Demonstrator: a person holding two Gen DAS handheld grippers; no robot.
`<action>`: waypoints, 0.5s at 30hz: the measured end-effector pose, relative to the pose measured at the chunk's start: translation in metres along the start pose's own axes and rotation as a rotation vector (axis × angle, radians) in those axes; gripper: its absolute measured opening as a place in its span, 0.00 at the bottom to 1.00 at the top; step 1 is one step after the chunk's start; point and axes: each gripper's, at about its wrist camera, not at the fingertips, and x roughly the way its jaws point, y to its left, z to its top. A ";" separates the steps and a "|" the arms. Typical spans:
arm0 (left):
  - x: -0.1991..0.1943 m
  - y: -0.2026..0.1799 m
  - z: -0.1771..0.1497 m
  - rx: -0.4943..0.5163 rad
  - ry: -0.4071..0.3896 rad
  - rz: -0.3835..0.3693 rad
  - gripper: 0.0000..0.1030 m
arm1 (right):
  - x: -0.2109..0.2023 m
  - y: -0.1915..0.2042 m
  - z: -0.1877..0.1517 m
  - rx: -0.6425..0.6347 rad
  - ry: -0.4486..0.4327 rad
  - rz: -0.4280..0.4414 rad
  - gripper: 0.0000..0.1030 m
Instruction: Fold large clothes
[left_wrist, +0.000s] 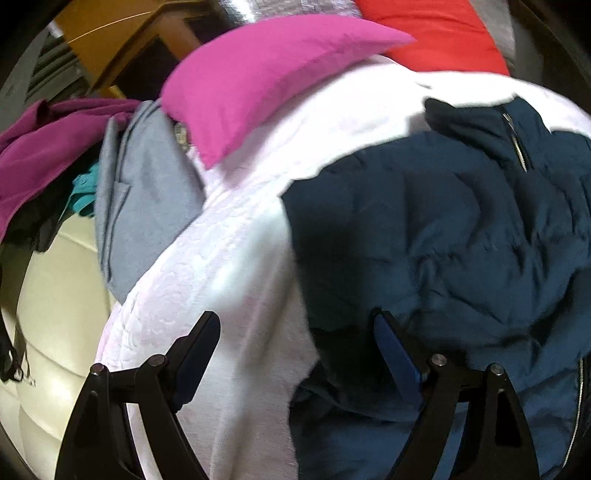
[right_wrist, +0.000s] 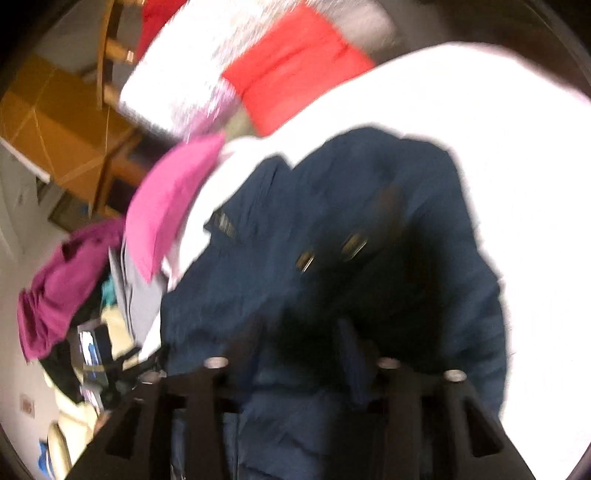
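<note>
The navy jacket lies crumpled on the white quilt, bare quilt open toward nine o'clock, where the left gripper hovers with jaws apart; the right gripper is too blurred to tell.

The navy jacket on the white quilt is viewed closely, downward, by 2 wrist cameras.
</note>
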 end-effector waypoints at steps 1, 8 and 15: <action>0.001 0.005 0.001 -0.025 0.000 -0.002 0.83 | -0.009 -0.009 0.005 0.036 -0.038 0.006 0.61; 0.018 0.034 0.000 -0.188 0.076 -0.074 0.83 | -0.007 -0.062 0.019 0.185 -0.058 -0.043 0.63; 0.029 0.020 -0.003 -0.140 0.114 -0.035 0.83 | 0.009 -0.035 0.016 0.063 -0.038 -0.120 0.38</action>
